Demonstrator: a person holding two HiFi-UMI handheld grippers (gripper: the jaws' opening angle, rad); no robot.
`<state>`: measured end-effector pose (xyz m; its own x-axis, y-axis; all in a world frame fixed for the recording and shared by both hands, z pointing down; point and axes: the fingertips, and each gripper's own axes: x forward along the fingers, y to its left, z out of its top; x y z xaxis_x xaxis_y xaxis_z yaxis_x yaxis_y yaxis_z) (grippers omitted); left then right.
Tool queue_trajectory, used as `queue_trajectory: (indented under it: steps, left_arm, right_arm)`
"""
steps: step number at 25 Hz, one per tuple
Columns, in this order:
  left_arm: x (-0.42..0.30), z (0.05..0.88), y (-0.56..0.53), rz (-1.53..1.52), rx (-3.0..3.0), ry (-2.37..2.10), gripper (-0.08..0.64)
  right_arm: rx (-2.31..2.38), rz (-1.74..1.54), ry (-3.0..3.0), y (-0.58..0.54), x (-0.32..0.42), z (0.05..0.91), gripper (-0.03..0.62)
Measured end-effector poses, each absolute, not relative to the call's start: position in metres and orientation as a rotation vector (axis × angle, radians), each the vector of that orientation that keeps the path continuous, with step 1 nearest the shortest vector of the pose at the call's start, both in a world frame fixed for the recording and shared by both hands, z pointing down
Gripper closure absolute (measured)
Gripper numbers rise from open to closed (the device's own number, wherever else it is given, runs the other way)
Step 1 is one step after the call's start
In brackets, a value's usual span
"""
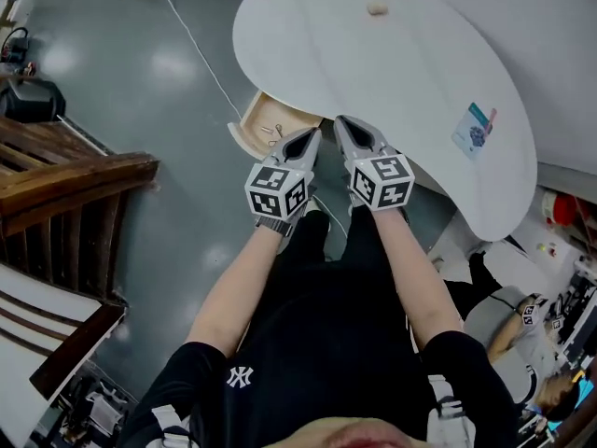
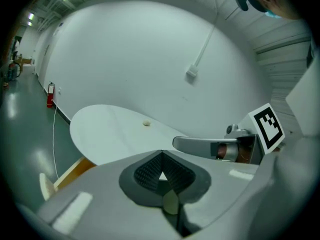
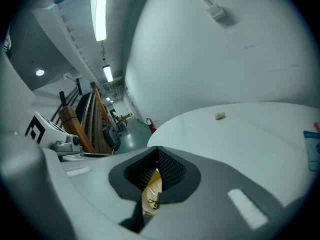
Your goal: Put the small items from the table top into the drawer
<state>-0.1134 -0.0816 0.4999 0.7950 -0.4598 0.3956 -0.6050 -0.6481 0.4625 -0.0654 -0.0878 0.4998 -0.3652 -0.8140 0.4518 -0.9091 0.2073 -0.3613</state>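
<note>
We look down on a white, rounded tabletop (image 1: 410, 73) that stands on a glossy grey floor (image 1: 168, 82) beside a white wall, with a brown wooden slatted structure (image 1: 65, 185) at the left and a red fire extinguisher (image 2: 49, 95) by the far wall. A light wooden drawer (image 1: 256, 118) stands open under the tabletop's near left edge, with a few thin metal bits in it. Both forearms reach forward side by side, tipped slightly down. The left hand-held gripper (image 1: 312, 136) has its jaws pressed together on nothing, and the right hand-held gripper (image 1: 343, 123) is likewise closed and empty. A small beige lump (image 1: 377, 8) lies far off on the tabletop, well apart from both. A blue-and-white packet (image 1: 476, 129) lies at the right, its print too small to read. The black shirt (image 1: 317, 343) bears a white "NY" logo.
</note>
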Motion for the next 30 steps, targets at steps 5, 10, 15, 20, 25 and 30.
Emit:
queue_trajectory:
  steps: [5, 10, 15, 20, 25, 30]
  left_arm:
    - [-0.050, 0.479, -0.053, 0.336, 2.456, -0.646, 0.560]
    - [0.013, 0.456, -0.032, 0.338, 2.513, -0.518, 0.560]
    - [0.076, 0.447, -0.007, 0.332, 2.517, -0.419, 0.560]
    - [0.132, 0.443, 0.014, 0.355, 2.528, -0.337, 0.560]
    - [0.180, 0.450, 0.028, 0.396, 2.527, -0.293, 0.560]
    - [0.224, 0.463, 0.038, 0.441, 2.515, -0.277, 0.560]
  right_arm:
    - [1.799, 0.873, -2.211, -0.056, -0.006, 0.484, 0.566]
    - [1.967, 0.845, -2.032, -0.024, 0.073, 0.475, 0.566]
    - [2.105, 0.846, -1.858, 0.013, 0.152, 0.472, 0.563]
    - [2.176, 0.875, -1.769, 0.036, 0.210, 0.477, 0.544]
    - [2.222, 0.918, -1.669, 0.058, 0.267, 0.490, 0.531]
    - [2.227, 0.990, -1.595, 0.074, 0.320, 0.514, 0.523]
